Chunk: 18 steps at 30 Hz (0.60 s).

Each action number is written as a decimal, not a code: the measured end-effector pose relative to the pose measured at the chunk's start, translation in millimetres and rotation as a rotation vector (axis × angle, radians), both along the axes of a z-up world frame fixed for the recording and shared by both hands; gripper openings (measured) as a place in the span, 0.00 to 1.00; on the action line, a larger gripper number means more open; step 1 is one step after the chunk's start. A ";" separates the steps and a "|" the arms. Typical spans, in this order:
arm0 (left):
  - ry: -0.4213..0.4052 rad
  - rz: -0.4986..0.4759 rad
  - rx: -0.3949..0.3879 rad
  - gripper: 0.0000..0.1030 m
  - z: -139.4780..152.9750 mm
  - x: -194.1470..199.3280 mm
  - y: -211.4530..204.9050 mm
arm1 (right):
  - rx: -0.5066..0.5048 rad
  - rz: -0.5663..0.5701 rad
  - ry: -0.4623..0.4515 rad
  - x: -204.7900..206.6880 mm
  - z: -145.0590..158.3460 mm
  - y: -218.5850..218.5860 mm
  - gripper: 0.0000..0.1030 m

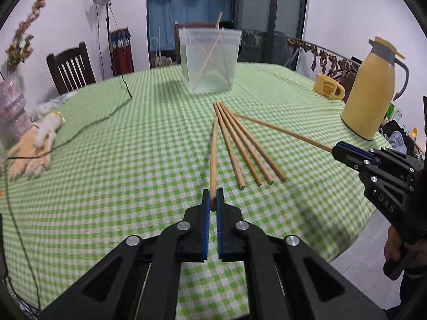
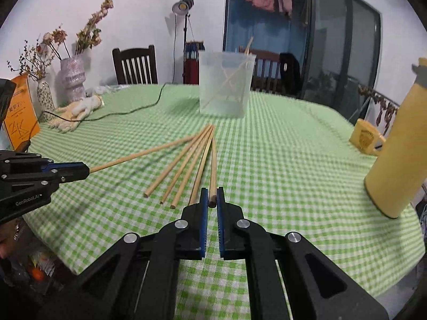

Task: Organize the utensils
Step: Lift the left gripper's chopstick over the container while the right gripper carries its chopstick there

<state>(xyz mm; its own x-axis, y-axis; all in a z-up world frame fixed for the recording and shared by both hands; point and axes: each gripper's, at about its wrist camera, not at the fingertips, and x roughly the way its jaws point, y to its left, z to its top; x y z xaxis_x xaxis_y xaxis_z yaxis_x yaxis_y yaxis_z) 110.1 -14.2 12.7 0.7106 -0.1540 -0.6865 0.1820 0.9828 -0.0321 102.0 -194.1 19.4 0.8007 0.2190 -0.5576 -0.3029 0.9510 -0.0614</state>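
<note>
Several wooden chopsticks (image 1: 240,141) lie fanned on the green checked tablecloth, also in the right wrist view (image 2: 184,165). My left gripper (image 1: 212,200) is shut on the near end of one chopstick (image 1: 213,154); it shows at the left of the right wrist view (image 2: 80,170). My right gripper (image 2: 212,198) is shut on the near end of another chopstick (image 2: 213,168); it shows at the right of the left wrist view (image 1: 336,150). A translucent plastic container (image 1: 209,58) holding several chopsticks stands at the far side, also in the right wrist view (image 2: 225,82).
A yellow thermos jug (image 1: 371,90) and a yellow mug (image 1: 327,89) stand at the right. Work gloves (image 1: 34,144) and a black cable (image 1: 88,128) lie at the left. Vases with dried flowers (image 2: 70,77) and an orange booklet (image 2: 20,112) stand at the far left.
</note>
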 end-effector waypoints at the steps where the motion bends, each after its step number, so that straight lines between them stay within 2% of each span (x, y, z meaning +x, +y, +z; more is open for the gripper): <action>1: -0.010 0.000 -0.002 0.01 4.1 -3.0 1.0 | -0.001 0.001 -0.017 -3.9 4.4 0.3 0.06; 5: -0.067 -0.006 -0.016 0.01 31.6 -17.7 6.2 | 0.000 0.006 -0.084 -17.0 26.5 -3.6 0.06; 11: -0.081 -0.039 -0.053 0.01 69.5 -18.2 14.6 | -0.017 0.013 -0.147 -13.8 62.5 -4.9 0.06; 14: -0.097 -0.052 -0.046 0.01 88.7 -15.3 16.2 | -0.040 0.016 -0.197 -12.8 83.0 -6.8 0.06; 18: -0.107 -0.090 -0.021 0.01 112.2 -9.1 16.1 | -0.038 0.029 -0.210 -5.2 101.6 -12.5 0.06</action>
<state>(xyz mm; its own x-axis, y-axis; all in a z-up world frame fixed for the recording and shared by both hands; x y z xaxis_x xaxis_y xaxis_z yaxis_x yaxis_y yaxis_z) 101.0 1.9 124.9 0.7624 -0.2334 -0.6035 0.2724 0.9618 -0.0278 96.8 -206.6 121.0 0.8939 0.2254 -0.3876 -0.3067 0.9379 -0.1619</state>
